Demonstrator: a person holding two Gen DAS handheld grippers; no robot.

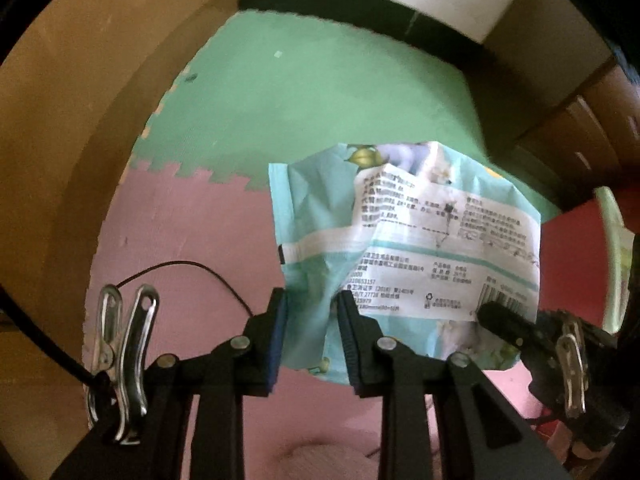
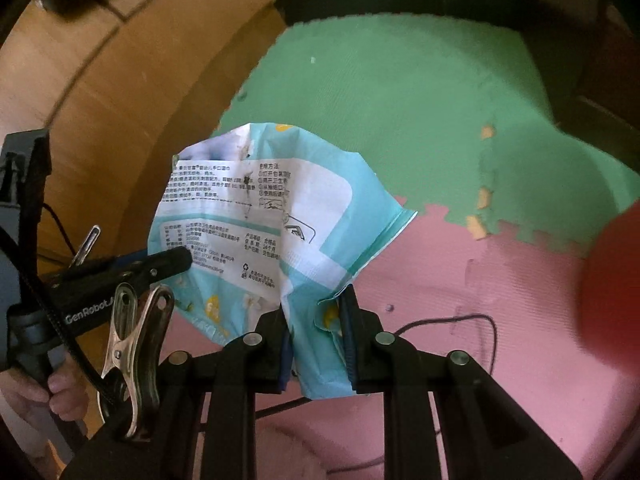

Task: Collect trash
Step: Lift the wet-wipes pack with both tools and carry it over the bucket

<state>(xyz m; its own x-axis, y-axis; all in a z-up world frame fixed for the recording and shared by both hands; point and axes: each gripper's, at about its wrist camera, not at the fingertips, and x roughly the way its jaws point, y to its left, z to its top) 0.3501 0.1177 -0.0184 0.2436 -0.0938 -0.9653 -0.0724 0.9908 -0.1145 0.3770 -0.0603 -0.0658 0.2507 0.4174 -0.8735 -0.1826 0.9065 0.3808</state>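
A crumpled light-blue and white wet-wipe wrapper [image 1: 404, 248] with printed text hangs in the air above the foam floor mat. My left gripper [image 1: 312, 300] is shut on its lower left edge, the plastic pinched between the blue pads. In the right wrist view the same wrapper [image 2: 260, 220] is pinched at its lower right edge by my right gripper [image 2: 316, 312], also shut. Each gripper shows in the other's view: the right gripper [image 1: 516, 324] at the wrapper's right corner, the left gripper [image 2: 168, 260] at its left.
Below lies a foam puzzle mat, green [image 1: 320, 100] at the far side and pink [image 1: 188, 224] near me. A thin black cable [image 2: 472, 320] lies on the pink tiles. Wooden furniture [image 1: 60, 120] curves along the left, a dark skirting board [image 1: 360, 12] runs behind, and something red [image 2: 612, 280] sits at the right.
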